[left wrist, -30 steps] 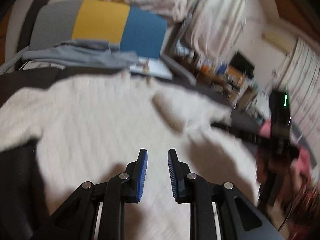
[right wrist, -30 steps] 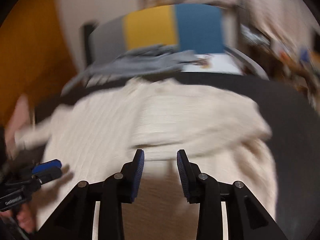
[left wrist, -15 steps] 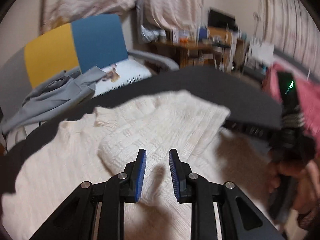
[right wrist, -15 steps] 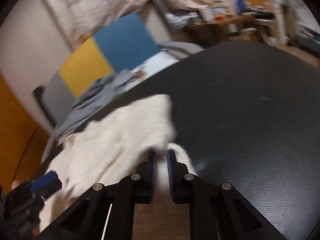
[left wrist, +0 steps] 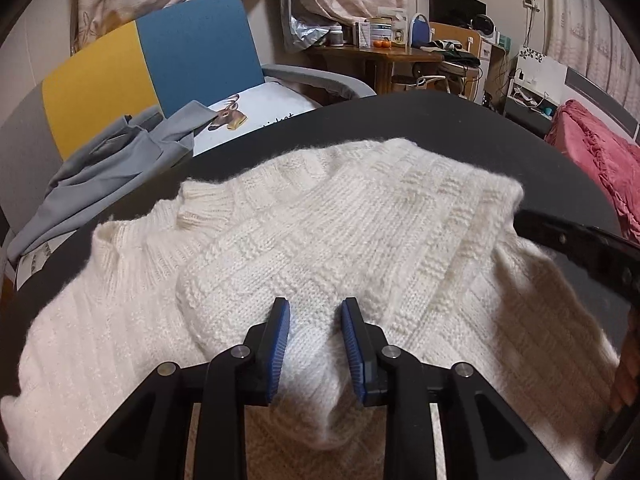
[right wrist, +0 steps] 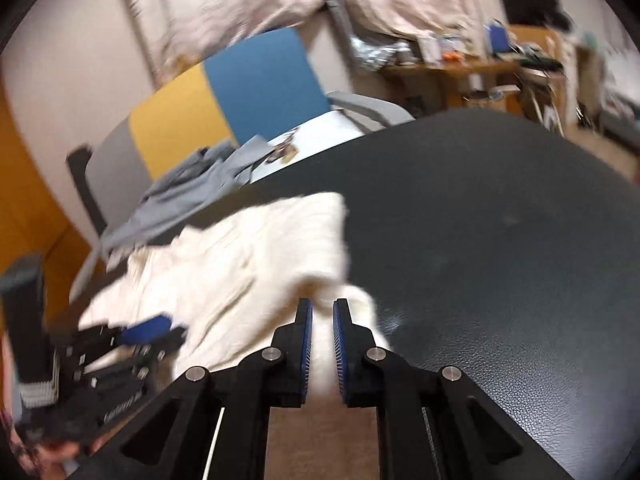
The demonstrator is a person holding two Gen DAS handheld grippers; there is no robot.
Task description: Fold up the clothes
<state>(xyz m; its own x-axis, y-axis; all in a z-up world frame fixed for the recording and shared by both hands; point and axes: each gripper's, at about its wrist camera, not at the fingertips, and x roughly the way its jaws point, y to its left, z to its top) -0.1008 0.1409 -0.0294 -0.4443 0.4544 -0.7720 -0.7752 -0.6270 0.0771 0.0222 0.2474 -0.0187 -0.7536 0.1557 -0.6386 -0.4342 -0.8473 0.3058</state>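
Cream knit sweater [left wrist: 320,232] is spread on a round black table [left wrist: 500,136], one sleeve already laid across its body. Sleeve cuff is being let go as the left gripper [left wrist: 314,344] opens, while an edge is pinched in the narrow-set right gripper [right wrist: 322,340]. That edge is best drawn over evenly and kept flat, to avoid bunching.

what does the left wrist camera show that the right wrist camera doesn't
Only the left wrist view shows the sweater's ribbed collar, the red blanket at the right edge, and the left gripper, opening, with a fold of knit between its pads.

Only the right wrist view shows the right gripper shut on the sweater's edge, and the wide bare stretch of the black table.

Both show the cream sweater, the grey garment on the chair, and the cluttered desk behind.
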